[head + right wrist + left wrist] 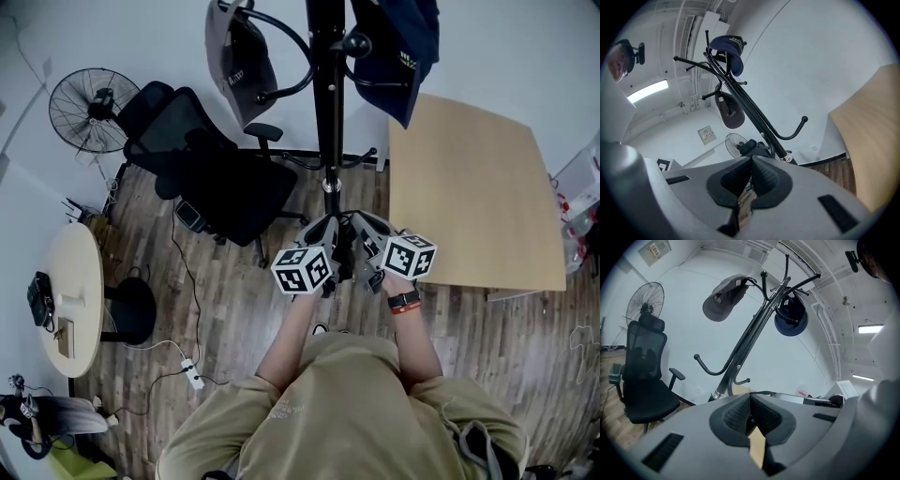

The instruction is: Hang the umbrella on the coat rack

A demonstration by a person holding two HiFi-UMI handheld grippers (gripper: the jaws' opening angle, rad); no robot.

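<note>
Light: cool, even, indoor; white walls [689, 341] bright, shadows faint. Source: ceiling lamp [647, 91], a long strip, washed out to white. Floor [234, 309] darker, with soft shade beneath the chair [220, 183]. Gripper views: round picture, black corners, ceiling [825, 296] lines bowed by the lens. Left gripper [750, 397] and right gripper [751, 161]: bodies close, soft, out of focus; room behind sharp.

Place: we see an office
Evidence: we note a mesh swivel chair [220, 183], wooden desk [469, 187], standing fan [89, 108], coat rack [328, 103]
</note>
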